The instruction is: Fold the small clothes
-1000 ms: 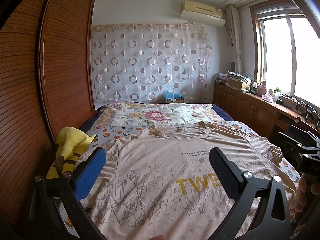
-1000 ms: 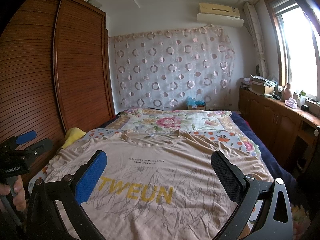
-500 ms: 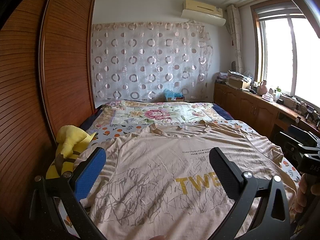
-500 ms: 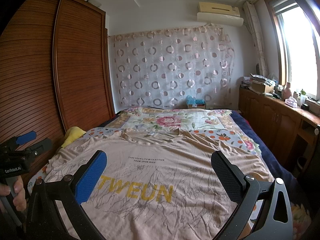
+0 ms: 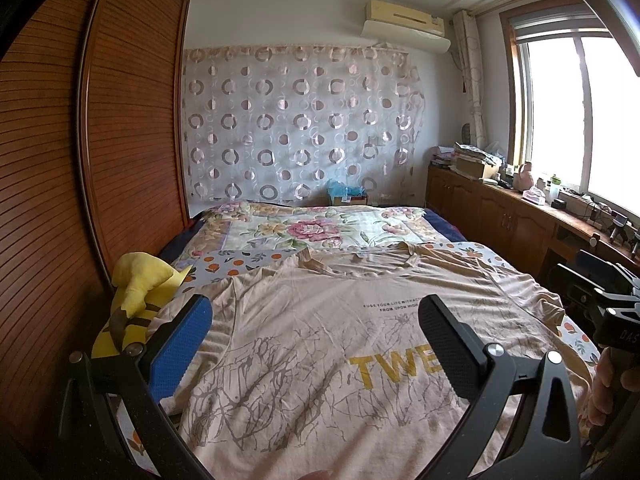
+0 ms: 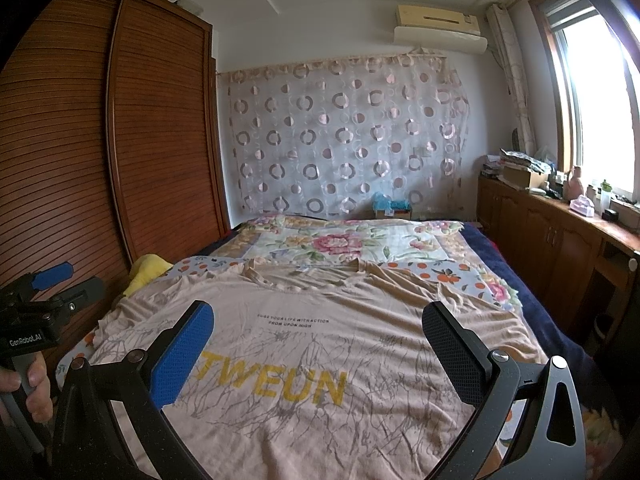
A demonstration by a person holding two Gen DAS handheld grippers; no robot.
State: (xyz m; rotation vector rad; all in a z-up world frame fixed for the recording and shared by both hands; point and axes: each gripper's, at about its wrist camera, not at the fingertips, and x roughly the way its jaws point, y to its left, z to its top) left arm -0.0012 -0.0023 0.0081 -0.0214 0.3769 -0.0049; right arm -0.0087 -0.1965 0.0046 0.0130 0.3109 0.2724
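A beige T-shirt (image 5: 304, 344) with yellow letters lies spread flat, front up, on the bed, collar at the far end. It also shows in the right wrist view (image 6: 320, 344). My left gripper (image 5: 314, 320) is open and empty, held above the shirt's lower left part. My right gripper (image 6: 318, 324) is open and empty, held above the shirt's lower middle. Each gripper shows at the edge of the other's view: the right gripper (image 5: 604, 300), the left gripper (image 6: 44, 304).
A yellow plush toy (image 5: 136, 304) lies at the bed's left edge beside the wooden wardrobe (image 5: 80, 160). A floral quilt (image 5: 312, 232) covers the far bed. A wooden cabinet (image 5: 520, 220) with clutter runs under the window on the right.
Both views have tilted slightly upward. The shirt has not moved and both grippers stay open.
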